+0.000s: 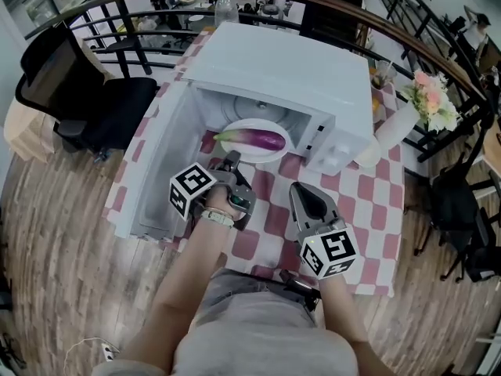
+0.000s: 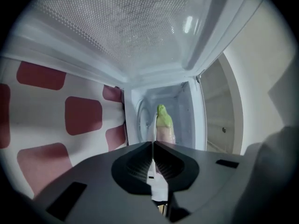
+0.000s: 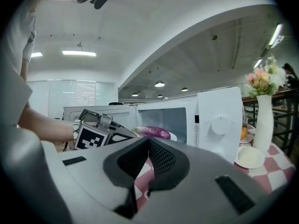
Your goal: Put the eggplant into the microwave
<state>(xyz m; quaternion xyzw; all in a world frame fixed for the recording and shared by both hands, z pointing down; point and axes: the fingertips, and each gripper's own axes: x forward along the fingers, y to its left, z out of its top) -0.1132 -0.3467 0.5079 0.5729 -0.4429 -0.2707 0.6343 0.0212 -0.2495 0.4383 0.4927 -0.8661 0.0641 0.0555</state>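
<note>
**Eggplant on its plate, door left to shut**

The eggplant lies lengthwise on a white plate in the open mouth of the microwave, near the middle of the head view. From here it looks seated in the cavity. I cannot tell whether the plate's near rim fully clears the door line.

My left tool sits just below the plate with its jaws pressed together on nothing. It points into the cavity, and the green stem end shows straight ahead in its own view. My right tool rests lower right over the checked bench, also closed and empty.

I judge the placing itself as done. What remains is the door, which is swung wide toward the left of the frame. The next move calls for my left tool to get round behind that panel and push it shut. If the plate does stick out, a nudge deeper should come first.
</note>
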